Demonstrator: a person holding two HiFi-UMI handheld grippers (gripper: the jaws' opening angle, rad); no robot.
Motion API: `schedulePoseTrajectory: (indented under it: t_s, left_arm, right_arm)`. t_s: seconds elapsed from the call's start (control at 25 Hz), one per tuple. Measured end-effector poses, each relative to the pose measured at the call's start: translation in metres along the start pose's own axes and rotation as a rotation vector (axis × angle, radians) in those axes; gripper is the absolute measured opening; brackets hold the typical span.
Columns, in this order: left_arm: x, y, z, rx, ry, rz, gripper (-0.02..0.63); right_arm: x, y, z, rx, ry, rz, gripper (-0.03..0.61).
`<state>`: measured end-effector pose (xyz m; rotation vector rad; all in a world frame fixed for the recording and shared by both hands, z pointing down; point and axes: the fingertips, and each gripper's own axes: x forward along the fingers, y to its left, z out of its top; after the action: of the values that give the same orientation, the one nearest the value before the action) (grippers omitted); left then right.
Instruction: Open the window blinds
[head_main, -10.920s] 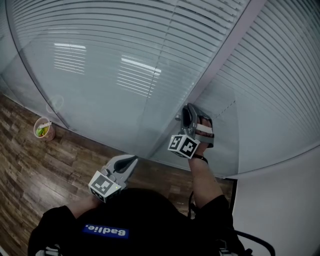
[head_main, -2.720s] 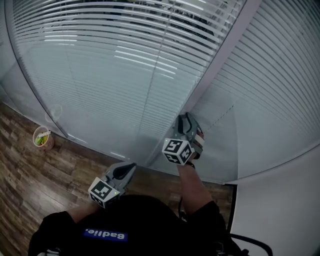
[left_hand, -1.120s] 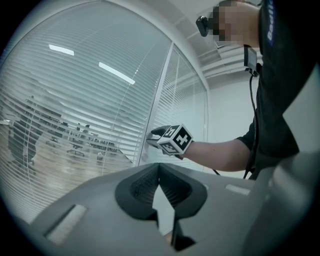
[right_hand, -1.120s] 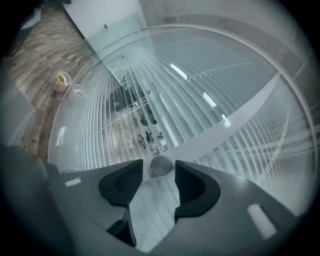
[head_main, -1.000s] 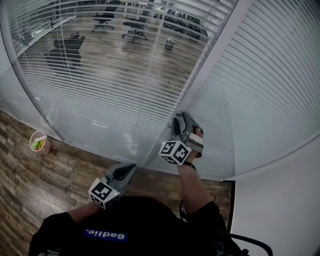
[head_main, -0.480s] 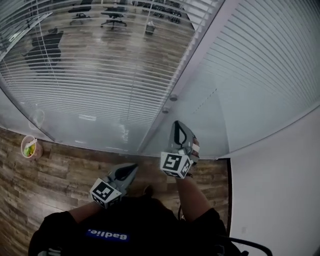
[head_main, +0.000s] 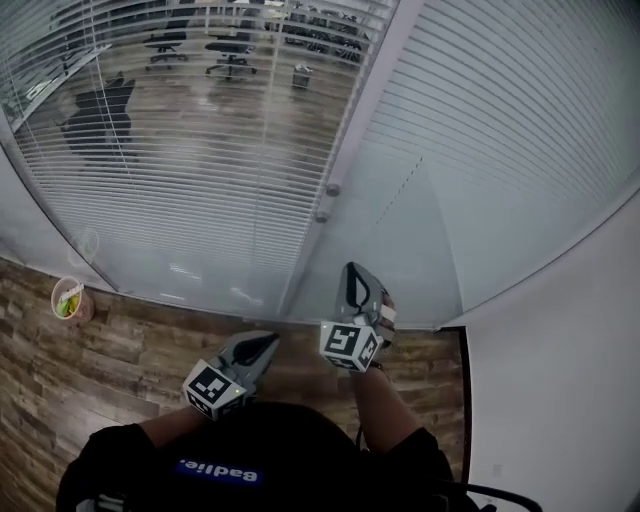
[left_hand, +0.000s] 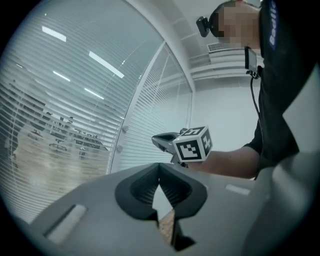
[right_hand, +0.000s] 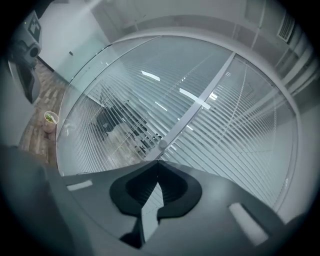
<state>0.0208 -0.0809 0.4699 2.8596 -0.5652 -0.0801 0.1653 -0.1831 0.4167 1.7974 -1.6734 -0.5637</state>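
Hovering nearest us over the wood floor (head_main: 120, 350), the left gripper (head_main: 266, 342) is keeping its jaws pressed together on nothing. Just right, the right gripper (head_main: 352, 270) is pointing at the glass, jaws likewise together and empty. Farther off, the left blinds (head_main: 180, 150) are showing an office through tilted slats.

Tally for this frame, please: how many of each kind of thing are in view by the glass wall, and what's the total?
Grey hand-held grippers with marker cubes: 2 (left, right)
White slatted window blinds: 2 (left panel, right panel)
Small round grey knobs on the window post: 2
Small round cup on the wooden floor: 1
Total: 7
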Motion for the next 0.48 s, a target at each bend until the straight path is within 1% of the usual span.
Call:
schedulePoseTrajectory:
  t_s: [0.16,0.28,0.48]
  left_arm:
    - [-0.005,-0.026,0.007,0.01,-0.005,0.053,0.0]
    - [-0.009,-0.052,0.003,0.014,0.011,0.082,0.0]
    - [-0.015,-0.105,-0.022,0.025,0.068,0.126,0.0]
  right_arm:
    - [-0.02,-0.004,0.004,0.03,-0.037,0.031,0.002]
    - [-0.042,-0.003,-0.001,0.049,-0.056,0.062,0.002]
    - [-0.088,0.007,-0.04,0.12,-0.056,0.12,0.002]
